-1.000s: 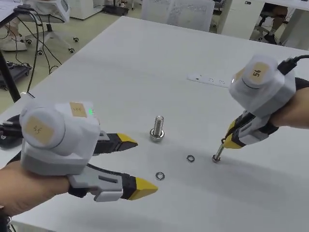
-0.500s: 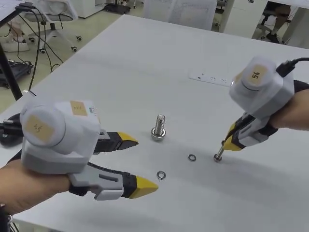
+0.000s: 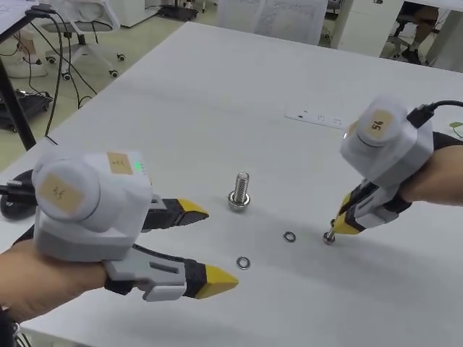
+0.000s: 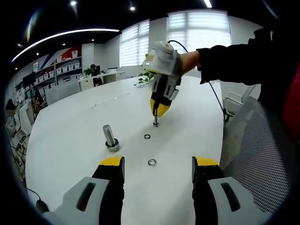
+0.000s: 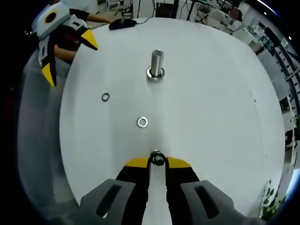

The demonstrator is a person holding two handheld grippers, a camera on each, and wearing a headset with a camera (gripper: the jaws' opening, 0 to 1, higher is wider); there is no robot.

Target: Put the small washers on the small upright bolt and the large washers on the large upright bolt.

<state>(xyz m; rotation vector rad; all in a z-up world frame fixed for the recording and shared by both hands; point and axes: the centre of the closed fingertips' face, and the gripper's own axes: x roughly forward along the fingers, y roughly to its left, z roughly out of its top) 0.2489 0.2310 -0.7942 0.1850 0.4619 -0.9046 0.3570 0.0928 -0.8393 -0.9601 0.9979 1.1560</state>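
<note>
While my left gripper [image 3: 210,246] is hovering wide open, my right gripper [image 3: 338,230] is pinching the top of the small bolt [image 3: 329,236] (right of the large bolt [image 3: 240,191]); 2 washers [image 3: 289,236] [image 3: 243,262] are lying on the table [image 3: 217,108].

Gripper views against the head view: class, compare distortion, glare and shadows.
Left gripper view: fisheye curves the table edge; windows blow out white. Right gripper view: the table bulges round. Head view: straight edges, soft shadow under the right gripper.
</note>
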